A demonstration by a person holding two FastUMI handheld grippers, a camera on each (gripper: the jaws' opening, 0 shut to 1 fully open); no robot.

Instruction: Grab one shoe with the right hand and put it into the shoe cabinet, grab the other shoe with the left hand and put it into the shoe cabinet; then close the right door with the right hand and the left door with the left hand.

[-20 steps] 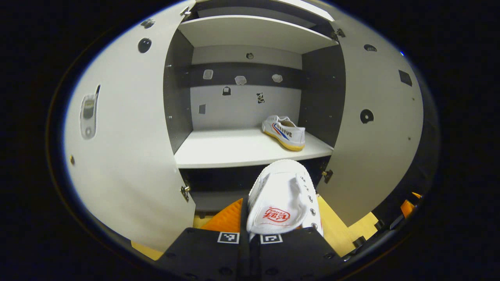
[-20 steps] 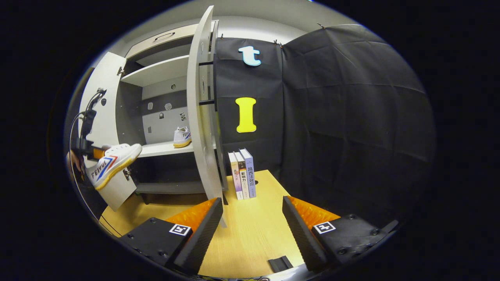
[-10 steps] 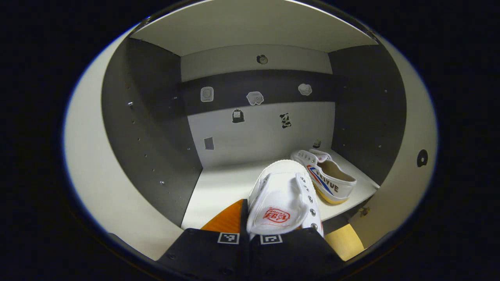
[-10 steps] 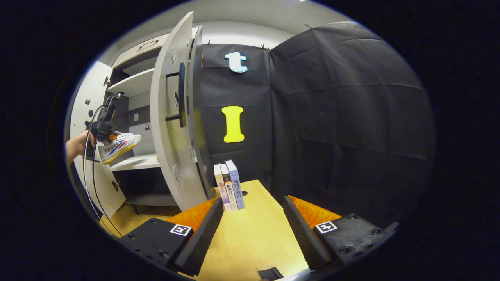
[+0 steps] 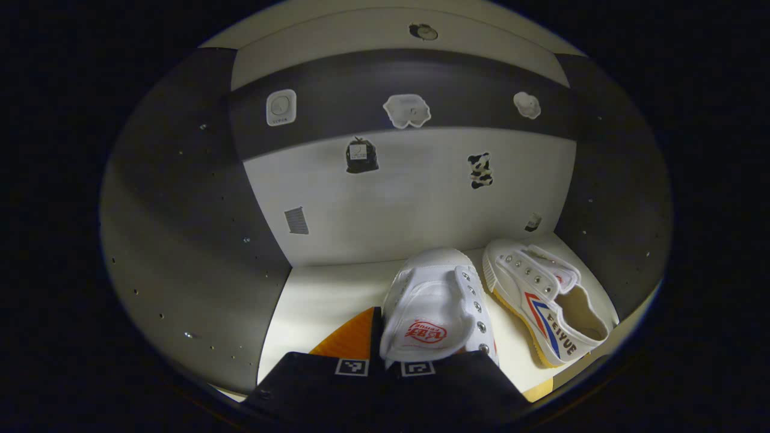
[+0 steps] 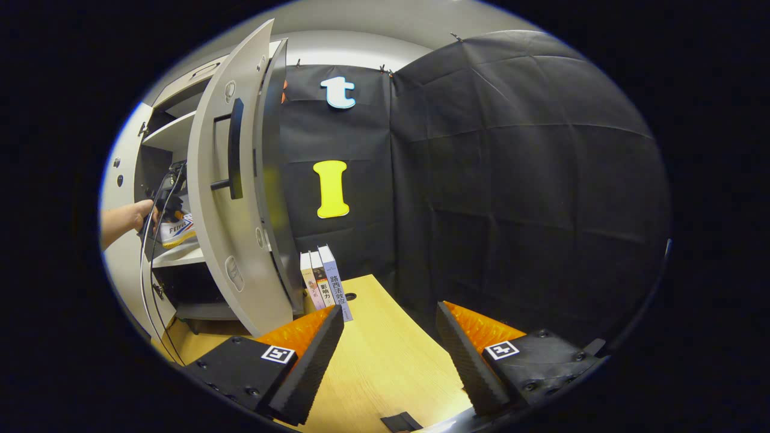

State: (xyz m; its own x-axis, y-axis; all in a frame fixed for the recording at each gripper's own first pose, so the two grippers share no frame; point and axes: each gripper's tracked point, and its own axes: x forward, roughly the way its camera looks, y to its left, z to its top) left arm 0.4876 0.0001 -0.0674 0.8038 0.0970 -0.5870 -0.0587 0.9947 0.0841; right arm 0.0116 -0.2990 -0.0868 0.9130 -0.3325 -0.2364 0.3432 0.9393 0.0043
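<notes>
In the left gripper view my left gripper (image 5: 385, 355) is shut on a white canvas shoe (image 5: 434, 307), held by its heel with the toe pointing into the cabinet, just above the white shelf (image 5: 325, 300). The other white shoe (image 5: 550, 300), with red and blue stripes, lies on that shelf to the right. In the right gripper view my right gripper (image 6: 388, 337) stands open over the wooden table, holding nothing. The cabinet's right door (image 6: 231, 198) stands open to its left. Farther left a hand (image 6: 123, 219) holds the other gripper and the shoe (image 6: 177, 231) inside the cabinet.
Dark side walls (image 5: 180, 216) and a stickered back panel (image 5: 409, 192) enclose the shelf. Three upright books (image 6: 325, 282) stand on the wooden table (image 6: 379, 361) beside the cabinet. Black cloth (image 6: 511, 180) hangs behind. A cable (image 6: 144, 264) trails down from the hand.
My left gripper has carried the shoe forward, deep into the cabinet and beside the first shoe. The right gripper view has swung so the right door's outer face shows; the gripper stays open.
</notes>
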